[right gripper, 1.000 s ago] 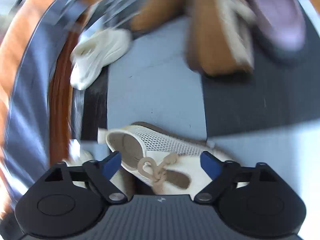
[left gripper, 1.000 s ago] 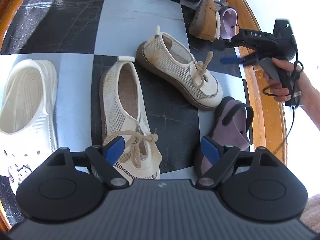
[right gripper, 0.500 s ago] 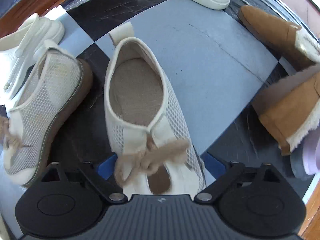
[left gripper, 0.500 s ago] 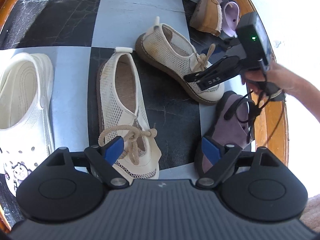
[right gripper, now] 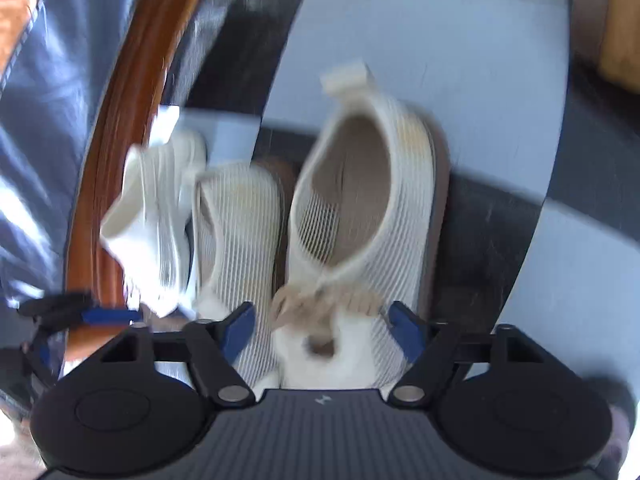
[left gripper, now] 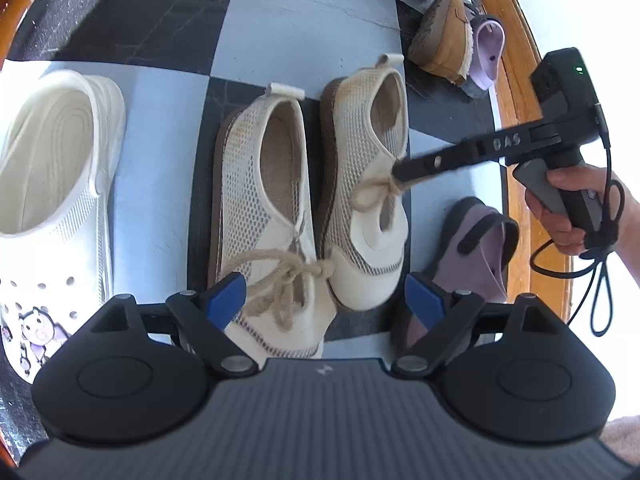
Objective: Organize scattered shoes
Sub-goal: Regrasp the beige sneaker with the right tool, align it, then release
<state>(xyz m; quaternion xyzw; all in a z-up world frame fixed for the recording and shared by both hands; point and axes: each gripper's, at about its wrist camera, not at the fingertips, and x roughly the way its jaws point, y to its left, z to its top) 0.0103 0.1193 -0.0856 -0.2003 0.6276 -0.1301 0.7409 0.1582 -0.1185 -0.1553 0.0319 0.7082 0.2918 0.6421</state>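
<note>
With the two mesh shoes now lying side by side, the main risk is undoing that pairing. The right mesh shoe (left gripper: 368,200) rests just beside the left mesh shoe (left gripper: 264,216) on the checkered floor (left gripper: 160,152), toes toward the camera, their sides touching or nearly so. The right gripper (right gripper: 320,328) has its fingers spread wide on either side of the right shoe's laced front, and I judge they are not pressing on it — though the right wrist view is blurred, so contact is hard to rule out. In the left wrist view one finger lies right against the bow of that shoe, and a loose lace could snag on it when the hand lifts away, dragging the shoe askew. The left gripper (left gripper: 324,300) hangs over the toes of the pair with its fingers also spread and nothing pinched; coming down carelessly, it could nudge the left shoe out of line or catch its long lace loops. The white clog (left gripper: 60,184) sits close on one side and the purple sandal (left gripper: 476,248) on the other — a wide sweep by either hand might knock them. The tan slippers (left gripper: 444,36) near the wooden rim (left gripper: 516,92) remain unsorted.
</note>
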